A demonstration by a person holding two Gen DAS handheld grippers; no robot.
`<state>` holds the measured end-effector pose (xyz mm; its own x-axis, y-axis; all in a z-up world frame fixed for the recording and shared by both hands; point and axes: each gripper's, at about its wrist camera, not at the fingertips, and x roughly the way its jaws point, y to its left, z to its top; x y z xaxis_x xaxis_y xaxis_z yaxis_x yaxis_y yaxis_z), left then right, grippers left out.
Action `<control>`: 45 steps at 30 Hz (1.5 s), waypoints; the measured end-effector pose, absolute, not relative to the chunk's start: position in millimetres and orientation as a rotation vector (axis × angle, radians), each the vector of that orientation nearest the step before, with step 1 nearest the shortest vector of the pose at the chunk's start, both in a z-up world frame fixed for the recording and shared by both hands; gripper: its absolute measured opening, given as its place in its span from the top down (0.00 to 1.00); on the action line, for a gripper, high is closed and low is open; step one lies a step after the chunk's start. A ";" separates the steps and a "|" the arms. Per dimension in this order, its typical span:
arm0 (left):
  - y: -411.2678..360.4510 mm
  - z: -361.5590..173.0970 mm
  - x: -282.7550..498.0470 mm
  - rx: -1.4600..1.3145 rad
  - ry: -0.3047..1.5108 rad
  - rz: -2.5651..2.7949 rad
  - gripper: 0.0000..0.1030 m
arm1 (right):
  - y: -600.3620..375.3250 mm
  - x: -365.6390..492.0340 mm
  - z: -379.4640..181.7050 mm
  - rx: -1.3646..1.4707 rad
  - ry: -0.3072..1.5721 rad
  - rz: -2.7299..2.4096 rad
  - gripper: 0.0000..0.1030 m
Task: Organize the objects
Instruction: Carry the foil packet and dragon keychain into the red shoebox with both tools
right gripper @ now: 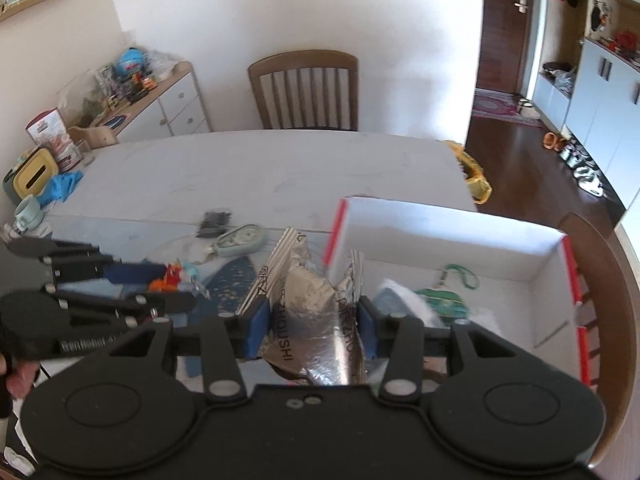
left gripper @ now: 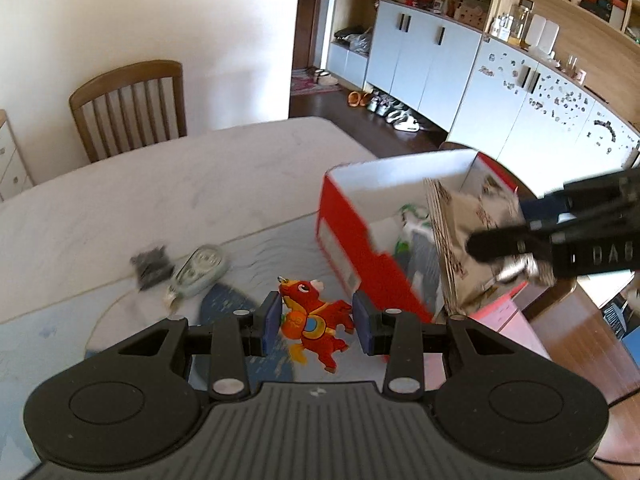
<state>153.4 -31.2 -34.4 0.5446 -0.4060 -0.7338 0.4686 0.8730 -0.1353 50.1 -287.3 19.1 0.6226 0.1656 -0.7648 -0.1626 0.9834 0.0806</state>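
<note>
My left gripper (left gripper: 316, 322) is open around a red and orange toy dragon (left gripper: 316, 320) lying on the blue mat; its pads stand on either side of the toy without a clear squeeze. My right gripper (right gripper: 312, 326) is shut on a crumpled silver foil packet (right gripper: 316, 312) and holds it at the near wall of the red and white box (right gripper: 460, 224). The box (left gripper: 348, 236) holds a green-corded item (right gripper: 444, 300) and white things. The right gripper also shows in the left wrist view (left gripper: 560, 240) with the packet (left gripper: 468, 232).
A pale green tape dispenser (left gripper: 200, 270) and a small dark bag (left gripper: 150, 266) lie on the table beyond the dragon. A wooden chair (right gripper: 306, 90) stands at the far side. A mug (right gripper: 26, 210), yellow box and blue cloth sit at the table's far left.
</note>
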 end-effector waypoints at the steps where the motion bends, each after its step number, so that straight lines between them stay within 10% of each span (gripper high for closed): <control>1: -37.1 -31.2 156.0 0.080 0.844 -0.525 0.64 | -293.7 48.7 19.3 0.007 0.876 0.181 0.56; 45: -258.9 -101.6 256.7 0.293 0.996 -0.565 0.64 | -426.8 73.5 -69.1 -0.026 1.039 0.095 0.56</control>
